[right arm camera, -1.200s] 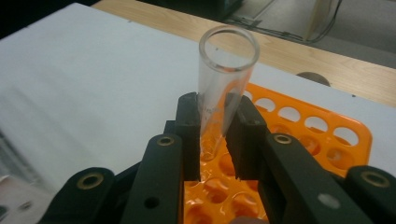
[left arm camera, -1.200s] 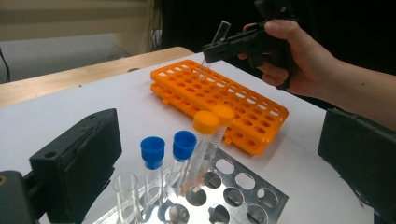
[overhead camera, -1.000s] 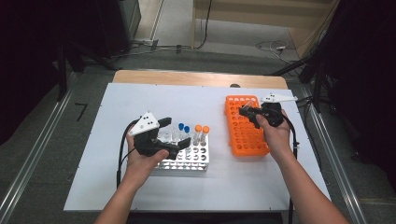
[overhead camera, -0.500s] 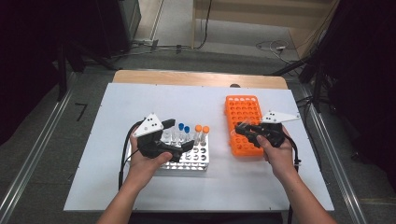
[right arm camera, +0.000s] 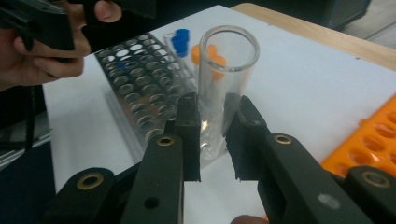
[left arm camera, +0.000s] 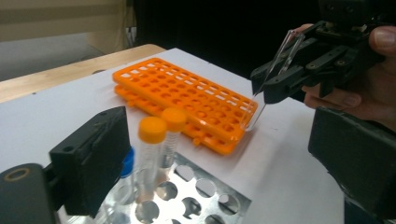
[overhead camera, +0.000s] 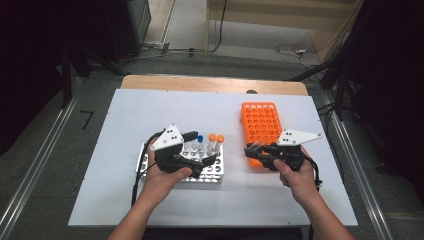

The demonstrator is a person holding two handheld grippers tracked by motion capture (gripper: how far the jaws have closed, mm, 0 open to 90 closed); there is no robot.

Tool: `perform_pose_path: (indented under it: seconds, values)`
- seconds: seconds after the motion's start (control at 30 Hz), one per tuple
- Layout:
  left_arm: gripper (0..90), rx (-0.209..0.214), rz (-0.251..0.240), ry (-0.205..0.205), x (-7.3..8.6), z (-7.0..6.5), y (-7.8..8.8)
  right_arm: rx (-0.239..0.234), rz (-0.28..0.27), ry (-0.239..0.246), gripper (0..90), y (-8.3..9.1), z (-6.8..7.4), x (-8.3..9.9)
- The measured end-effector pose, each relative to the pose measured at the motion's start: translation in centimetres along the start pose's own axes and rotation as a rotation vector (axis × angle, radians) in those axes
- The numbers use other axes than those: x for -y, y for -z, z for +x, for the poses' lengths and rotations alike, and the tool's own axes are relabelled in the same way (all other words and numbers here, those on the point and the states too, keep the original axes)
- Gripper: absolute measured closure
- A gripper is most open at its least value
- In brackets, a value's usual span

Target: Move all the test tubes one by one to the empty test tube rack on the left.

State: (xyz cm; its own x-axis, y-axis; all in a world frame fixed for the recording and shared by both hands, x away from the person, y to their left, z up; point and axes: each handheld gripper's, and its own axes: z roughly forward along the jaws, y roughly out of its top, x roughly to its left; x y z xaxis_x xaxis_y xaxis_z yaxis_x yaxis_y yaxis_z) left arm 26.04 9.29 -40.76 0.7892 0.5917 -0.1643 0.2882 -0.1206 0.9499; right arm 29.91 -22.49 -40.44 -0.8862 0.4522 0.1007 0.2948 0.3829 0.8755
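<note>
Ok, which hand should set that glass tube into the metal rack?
Right. Its gripper is already shut on the glass tube and sits between the orange rack and the metal rack. The left gripper holds nothing, its jaws apart over the capped tubes.

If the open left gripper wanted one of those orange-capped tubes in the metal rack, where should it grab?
Probably just below the orange cap, coming down from above. The orange-capped tube stands upright in the metal rack, so only its upper part is free. A second orange tube and a blue-capped tube stand close, so the left gripper should straddle it carefully.
</note>
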Motion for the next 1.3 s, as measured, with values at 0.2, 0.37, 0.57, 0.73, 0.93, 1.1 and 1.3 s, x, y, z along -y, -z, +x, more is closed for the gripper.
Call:
perform_pose_path:
  seconds: [0.2, 0.37, 0.57, 0.73, 0.93, 1.1, 1.3]
  values:
    - [23.8, 0.050, -0.012, -0.012, -0.3, -0.8, -0.3, -0.071, 0.009, 0.026, 73.2, -0.8, 1.5, -0.4]
    - [41.5, 0.114, -0.017, -0.032, -0.7, -1.8, -0.7, -0.110, 0.025, 0.039, 73.2, -1.5, 2.5, -0.6]
    - [51.7, 0.210, 0.005, -0.061, -1.0, -2.8, -1.4, -0.142, 0.041, 0.052, 73.2, -2.5, 3.4, -0.5]
    - [61.2, 0.249, 0.025, -0.057, -0.9, -2.9, -2.0, -0.165, 0.053, 0.061, 73.2, -3.2, 4.2, -0.6]
    - [70.3, 0.261, 0.047, -0.064, -0.8, -3.2, -2.5, -0.188, 0.065, 0.074, 73.2, -3.7, 4.9, -0.7]
    - [73.3, 0.240, 0.050, -0.087, -0.8, -3.3, -2.6, -0.199, 0.071, 0.072, 73.2, -3.9, 5.0, -0.6]
    - [76.4, 0.210, 0.047, -0.117, -0.8, -3.3, -2.3, -0.217, 0.072, 0.048, 72.1, -4.0, 4.9, -0.5]
